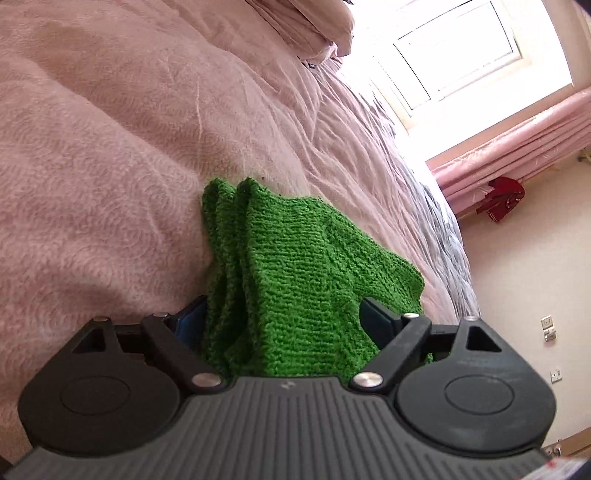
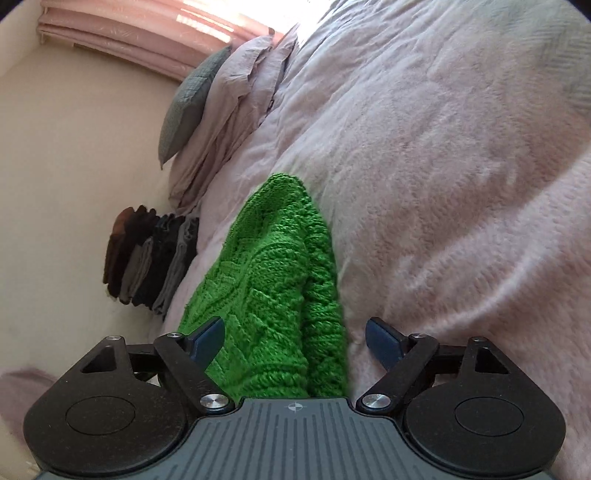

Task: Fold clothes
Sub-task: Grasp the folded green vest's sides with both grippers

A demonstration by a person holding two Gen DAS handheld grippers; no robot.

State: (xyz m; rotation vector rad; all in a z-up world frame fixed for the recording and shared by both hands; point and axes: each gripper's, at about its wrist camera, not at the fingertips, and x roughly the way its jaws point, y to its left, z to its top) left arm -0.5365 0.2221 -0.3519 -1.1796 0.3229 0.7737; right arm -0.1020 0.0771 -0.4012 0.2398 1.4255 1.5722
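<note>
Left wrist view: left tongs (image 1: 282, 317) sit at lower centre of frame, both blue pads spread wide, w/ a bunched green knit sweater (image 1: 295, 280) filling the gap between them. The knit runs from the tongs' body up to mid-frame, folded in several layers at its upper left edge, draping right toward the edge of the bed. Pads are wide apart and mostly hidden by the fabric, so can't tell if they actually pinch it. Behind it, a pink fluffy blanket (image 1: 110, 166) covers most of the left and centre of frame. Upper right: bright window (image 1: 461, 55), w/ pink curtain (image 1: 517, 136) below it and a small red item (image 1: 502, 197) hanging near the curtain. Wall sockets (image 1: 548, 326) at right edge.

Right wrist view: right tongs (image 2: 295, 339) at lower centre, jaws spread apart. The green sweater (image 2: 273, 288) lies between them, a cable-knit ridge rising to a rounded tip at mid-frame. Left pad (image 2: 207, 341) overlaps the knit's edge; right pad (image 2: 382, 343) stands clear of it, w/ blanket showing between, so no grip there. The sweater rests on the pink blanket (image 2: 443, 184), which fills the right half. Upper left-centre: pillows (image 2: 221, 122), one grey-green, others pale lilac. Left of the sweater, a stack of folded dark clothes (image 2: 151, 254) (black, grey, brown) sits on the bed against a cream wall (image 2: 74, 147). Pink curtain (image 2: 129, 33) at top left.
</note>
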